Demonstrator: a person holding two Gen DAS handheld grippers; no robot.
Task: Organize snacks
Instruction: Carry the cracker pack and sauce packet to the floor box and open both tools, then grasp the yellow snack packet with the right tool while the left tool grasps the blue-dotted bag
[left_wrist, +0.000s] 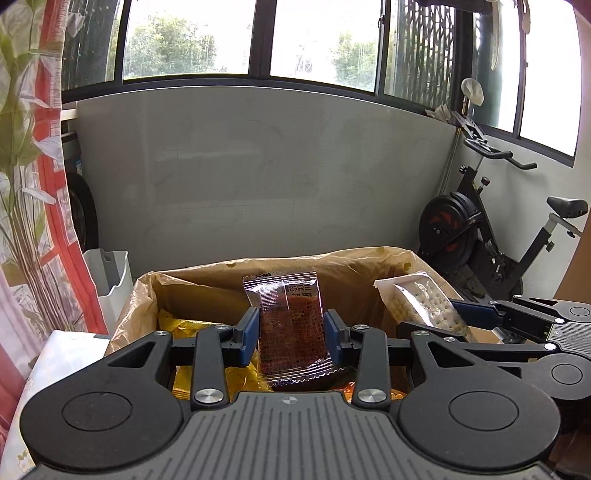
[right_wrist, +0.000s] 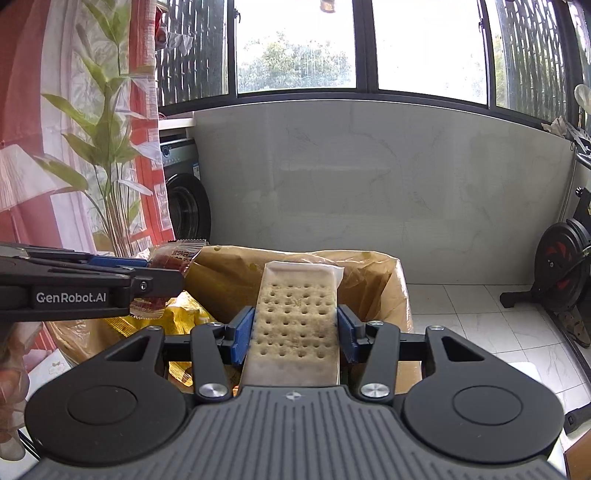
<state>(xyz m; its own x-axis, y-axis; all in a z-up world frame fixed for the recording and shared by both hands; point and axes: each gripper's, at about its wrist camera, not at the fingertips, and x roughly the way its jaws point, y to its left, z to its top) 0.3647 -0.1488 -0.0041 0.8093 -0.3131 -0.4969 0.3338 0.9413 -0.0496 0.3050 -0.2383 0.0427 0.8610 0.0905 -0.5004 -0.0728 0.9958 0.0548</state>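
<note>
My left gripper (left_wrist: 291, 338) is shut on a dark red snack packet (left_wrist: 290, 325), held upright between its blue pads above an open cardboard box (left_wrist: 207, 280) lined with brown plastic. My right gripper (right_wrist: 293, 334) is shut on a clear-wrapped cracker pack (right_wrist: 295, 325) with rows of holes, also over the box (right_wrist: 391, 291). In the left wrist view the right gripper (left_wrist: 439, 319) with its cracker pack (left_wrist: 421, 302) shows at the right. In the right wrist view the left gripper (right_wrist: 162, 273) and its red packet (right_wrist: 173, 258) come in from the left. Yellow snack bags (right_wrist: 188, 314) lie in the box.
A grey wall under windows stands behind the box. An exercise bike (left_wrist: 491, 229) is at the right on the tiled floor (right_wrist: 480, 314). A flowered red curtain (left_wrist: 33, 184), a washing machine (right_wrist: 186, 195) and a white bin (left_wrist: 112, 280) are at the left.
</note>
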